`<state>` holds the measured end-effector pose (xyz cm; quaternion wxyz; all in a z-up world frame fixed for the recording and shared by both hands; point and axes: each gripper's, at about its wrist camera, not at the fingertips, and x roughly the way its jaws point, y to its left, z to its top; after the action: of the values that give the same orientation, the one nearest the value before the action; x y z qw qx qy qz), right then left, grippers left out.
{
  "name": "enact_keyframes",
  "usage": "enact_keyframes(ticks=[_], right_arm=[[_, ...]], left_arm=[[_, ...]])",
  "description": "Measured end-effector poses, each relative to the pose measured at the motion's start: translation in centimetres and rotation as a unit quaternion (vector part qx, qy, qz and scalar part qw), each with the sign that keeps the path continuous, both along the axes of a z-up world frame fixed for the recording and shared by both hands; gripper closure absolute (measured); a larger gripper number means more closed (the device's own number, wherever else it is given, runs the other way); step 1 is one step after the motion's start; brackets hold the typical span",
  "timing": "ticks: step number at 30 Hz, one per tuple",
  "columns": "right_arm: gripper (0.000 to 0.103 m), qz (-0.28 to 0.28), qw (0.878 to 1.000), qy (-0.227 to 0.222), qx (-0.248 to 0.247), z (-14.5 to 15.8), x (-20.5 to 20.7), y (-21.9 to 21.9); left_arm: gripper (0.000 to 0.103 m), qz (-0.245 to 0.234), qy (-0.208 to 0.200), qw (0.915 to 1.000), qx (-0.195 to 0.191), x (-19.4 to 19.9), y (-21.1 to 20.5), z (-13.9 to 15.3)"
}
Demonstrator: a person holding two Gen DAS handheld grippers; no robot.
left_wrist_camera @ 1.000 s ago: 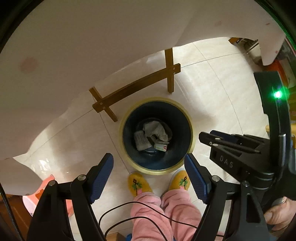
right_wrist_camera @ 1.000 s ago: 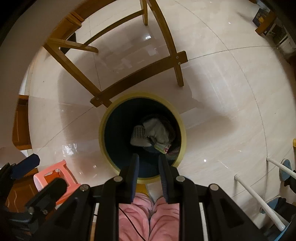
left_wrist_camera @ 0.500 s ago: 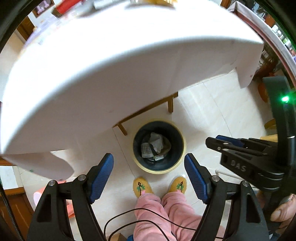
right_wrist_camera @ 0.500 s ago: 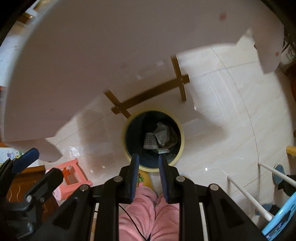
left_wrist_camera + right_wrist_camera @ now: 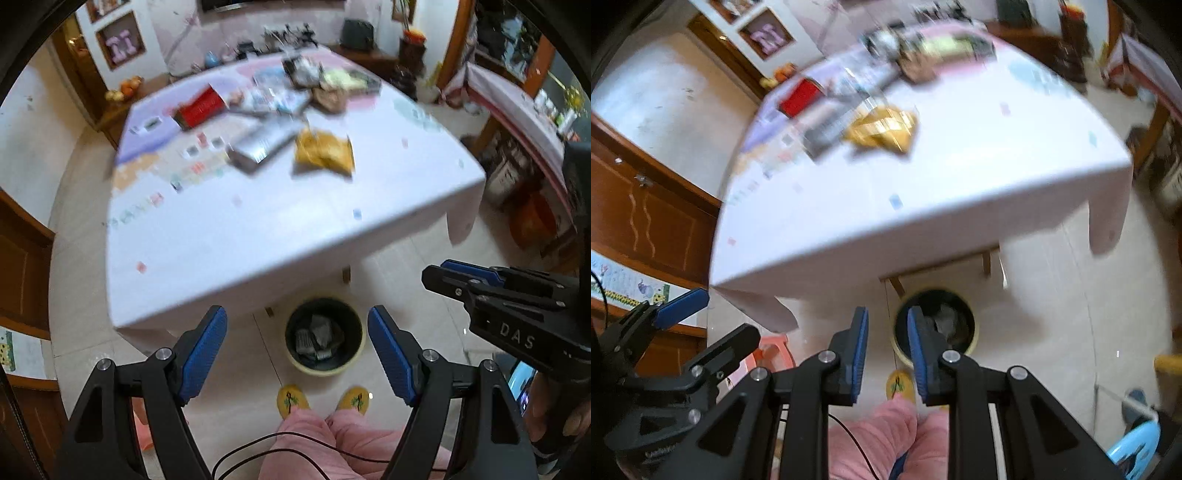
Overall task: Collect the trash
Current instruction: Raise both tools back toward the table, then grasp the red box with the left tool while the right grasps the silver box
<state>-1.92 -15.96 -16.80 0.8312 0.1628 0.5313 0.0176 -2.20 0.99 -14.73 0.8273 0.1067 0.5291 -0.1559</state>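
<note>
A dark trash bin with a pale yellow rim (image 5: 325,371) stands on the floor by the table's near edge, with crumpled papers (image 5: 317,334) inside. High above it, my left gripper (image 5: 295,314) is open wide and empty. My right gripper (image 5: 887,312) also points down, its jaws a narrow gap apart with nothing between them; the bin (image 5: 975,332) shows just past its fingers. On the white-clothed table (image 5: 258,236) lie a yellow snack bag (image 5: 325,151), a silver packet (image 5: 262,142) and a red box (image 5: 199,107), all blurred. Each gripper shows in the other's view, the right gripper (image 5: 434,269) and the left gripper (image 5: 727,314).
A person's pink trouser legs (image 5: 314,435) and yellow slippers (image 5: 291,400) stand just before the bin. A pink stool (image 5: 772,350) sits under the table's left corner. Wooden cabinets (image 5: 646,221) line the left wall. Cluttered shelves (image 5: 535,122) stand at the right.
Both grippers have risen from just above the bin, below the tablecloth's edge, to well above the table, so its top and the litter on it have come into view. Neither gripper's jaws moved.
</note>
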Motion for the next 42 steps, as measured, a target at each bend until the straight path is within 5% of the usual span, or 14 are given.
enact_keyframes(ticks=[9, 14, 20, 31, 42], right_arm=[[0.081, 0.037, 0.996, -0.079, -0.017, 7.3, 2.5, 1.5], [0.079, 0.042, 0.996, -0.081, -0.013, 8.5, 5.1, 2.4], [0.062, 0.014, 0.998, -0.061, 0.005, 8.1, 10.2, 2.9], [0.04, -0.124, 0.99, 0.037, 0.065, 3.0, 22.2, 4.9], [0.032, -0.296, 0.943, 0.126, 0.091, -4.8, 27.5, 4.5]], left_arm=[[0.026, 0.044, -0.069, 0.9966, -0.006, 3.3, 2.4, 7.6], [0.026, 0.045, -0.069, 0.9966, -0.012, 6.1, 3.6, 8.8], [0.026, 0.004, -0.073, 0.9973, 0.01, 11.2, 4.4, 8.2], [0.025, -0.054, -0.022, 0.9983, -0.005, 27.9, 9.2, 5.6], [0.025, -0.121, 0.035, 0.9921, 0.003, 39.2, 8.2, -0.3]])
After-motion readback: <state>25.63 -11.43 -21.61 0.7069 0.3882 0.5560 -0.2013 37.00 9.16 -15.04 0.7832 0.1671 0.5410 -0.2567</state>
